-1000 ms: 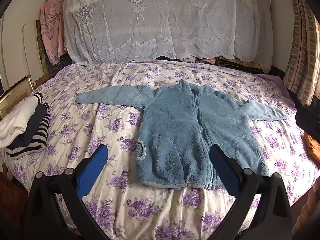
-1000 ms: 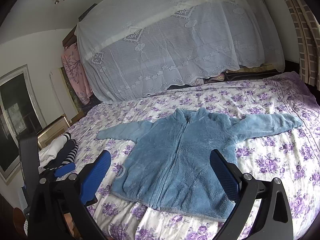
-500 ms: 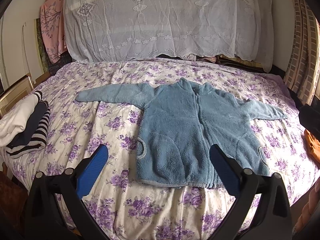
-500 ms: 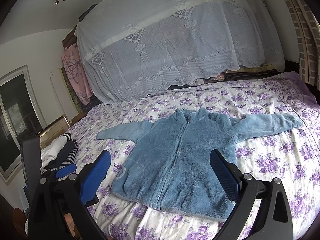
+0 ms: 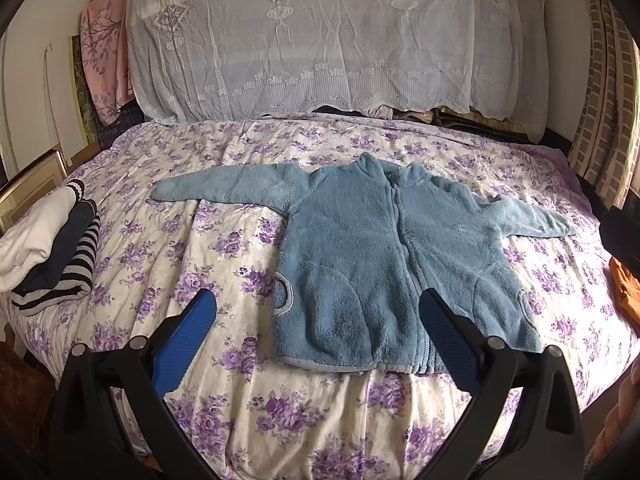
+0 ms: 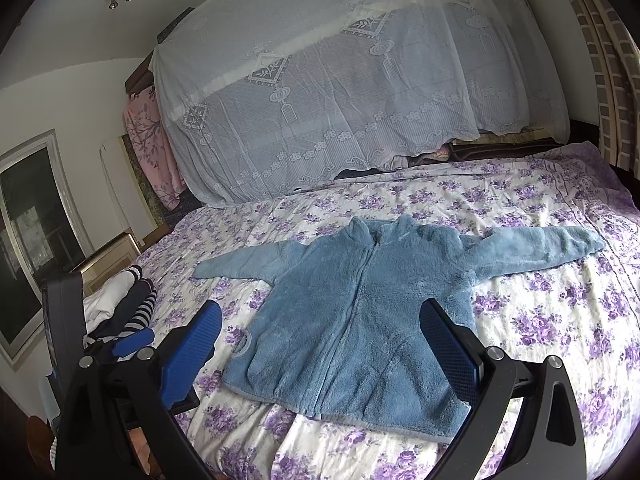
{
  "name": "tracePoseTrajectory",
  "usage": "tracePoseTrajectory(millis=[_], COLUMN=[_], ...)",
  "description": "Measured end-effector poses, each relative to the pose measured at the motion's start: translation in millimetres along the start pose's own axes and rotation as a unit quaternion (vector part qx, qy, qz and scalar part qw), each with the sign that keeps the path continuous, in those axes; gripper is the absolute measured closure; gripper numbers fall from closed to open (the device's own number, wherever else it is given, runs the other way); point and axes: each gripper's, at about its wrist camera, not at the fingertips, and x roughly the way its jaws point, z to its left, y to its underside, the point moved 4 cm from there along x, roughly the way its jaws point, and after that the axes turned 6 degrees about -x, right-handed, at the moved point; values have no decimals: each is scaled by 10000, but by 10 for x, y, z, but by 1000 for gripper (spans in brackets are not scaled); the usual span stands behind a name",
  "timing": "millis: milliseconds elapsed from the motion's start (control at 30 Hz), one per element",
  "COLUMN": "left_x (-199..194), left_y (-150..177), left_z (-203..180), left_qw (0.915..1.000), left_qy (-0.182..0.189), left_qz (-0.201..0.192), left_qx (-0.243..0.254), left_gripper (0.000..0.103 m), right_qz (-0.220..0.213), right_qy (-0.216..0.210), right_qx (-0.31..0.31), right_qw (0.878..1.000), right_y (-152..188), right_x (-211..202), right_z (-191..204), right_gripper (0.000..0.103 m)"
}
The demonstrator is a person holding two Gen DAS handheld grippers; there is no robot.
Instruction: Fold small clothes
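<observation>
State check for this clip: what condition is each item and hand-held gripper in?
Jacket: spread flat, zipped, sleeves out, unfolded.
Clothes stack: folded, at the bed's left edge.
Left hand-held gripper: open, empty.
Right hand-held gripper: open, empty.

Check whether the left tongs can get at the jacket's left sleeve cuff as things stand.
Probably yes. The left tongs are open and hold nothing, and the blue fleece jacket lies flat with that sleeve cuff stretched out on bare bedspread. The folded clothes pile sits well aside, so nothing blocks the way.
</observation>
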Motion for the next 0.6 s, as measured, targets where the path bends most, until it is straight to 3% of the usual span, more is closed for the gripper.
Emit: tracePoseTrajectory(millis=[600], left_x=[13], left_y=[4], left_z=[9], left_qw=[10000], left_qy=[-5], left_qz=[28], left_qx=[-5], left_gripper=[4], right_qz=[3], right_qy=[-4], right_qx=[5], right_qw=[10000], right_y=[5], right_x=[10], right_z=[-2], right_gripper=[3])
